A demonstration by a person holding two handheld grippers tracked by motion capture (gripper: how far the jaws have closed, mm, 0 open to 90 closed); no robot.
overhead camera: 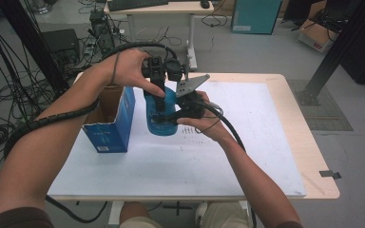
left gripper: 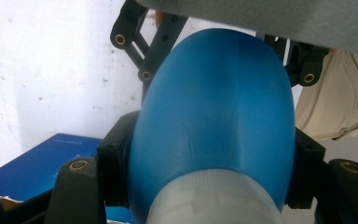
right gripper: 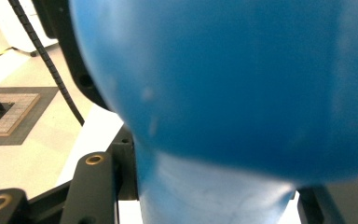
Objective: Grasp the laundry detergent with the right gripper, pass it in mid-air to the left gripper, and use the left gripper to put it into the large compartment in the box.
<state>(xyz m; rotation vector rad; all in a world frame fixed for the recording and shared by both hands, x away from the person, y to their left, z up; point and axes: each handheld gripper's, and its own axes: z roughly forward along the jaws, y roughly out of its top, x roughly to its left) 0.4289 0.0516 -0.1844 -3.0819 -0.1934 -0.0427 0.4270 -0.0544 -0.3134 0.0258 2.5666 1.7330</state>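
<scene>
Blue bottle [overhead camera: 163,113] sits between both tools: left gripper [overhead camera: 159,97] clamps it from 12 o'clock, right gripper [overhead camera: 177,116] clamps it from 3 o'clock.

Overhead forward; gripper views close on bottle [left gripper: 214,116]

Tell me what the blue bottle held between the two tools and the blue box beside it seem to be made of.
Blue bottle: likely plastic, smooth and semi-glossy; the left gripper view shows a soft sheen, a faint seam line and slight translucency, with a whitish band at one end.
Blue box: likely cardboard, matte printed blue outside; its open top shows a plain brown inside and thin walls.
</scene>
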